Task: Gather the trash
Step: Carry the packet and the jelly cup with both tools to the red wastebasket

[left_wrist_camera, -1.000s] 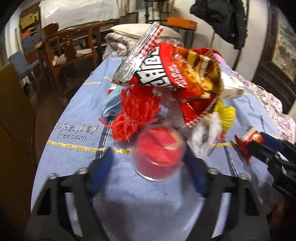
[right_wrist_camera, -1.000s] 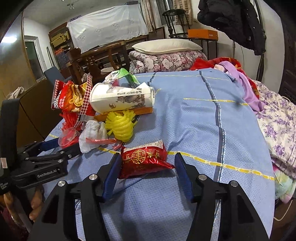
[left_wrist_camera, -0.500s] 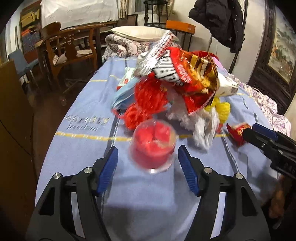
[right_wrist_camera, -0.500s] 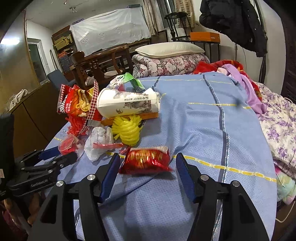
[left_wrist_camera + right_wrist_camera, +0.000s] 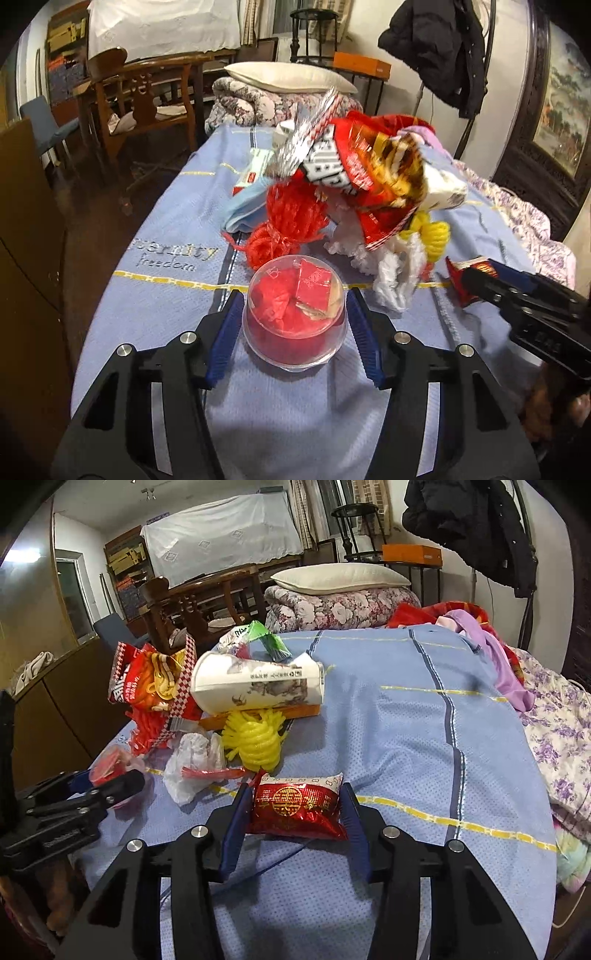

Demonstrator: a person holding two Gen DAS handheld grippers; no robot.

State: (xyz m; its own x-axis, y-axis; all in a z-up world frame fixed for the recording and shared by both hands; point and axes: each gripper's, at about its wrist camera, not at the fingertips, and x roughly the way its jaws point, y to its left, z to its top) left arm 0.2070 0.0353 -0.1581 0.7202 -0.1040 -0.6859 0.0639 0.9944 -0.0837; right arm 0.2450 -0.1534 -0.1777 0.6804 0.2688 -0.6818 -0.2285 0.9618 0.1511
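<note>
Grippers point(image 5: 294, 308) point(image 5: 295, 805) number two, each pinching one trash item.

- Left gripper point(image 5: 294, 332) — matte black angular plastic arms filling the lower frame, blue ribbed pads point(image 5: 224, 338), round silver screws at the joints.
- Right gripper point(image 5: 294, 821) — same black build, blue pads, silver screws; small white lettering shows on the left gripper's body at lower left.
</note>
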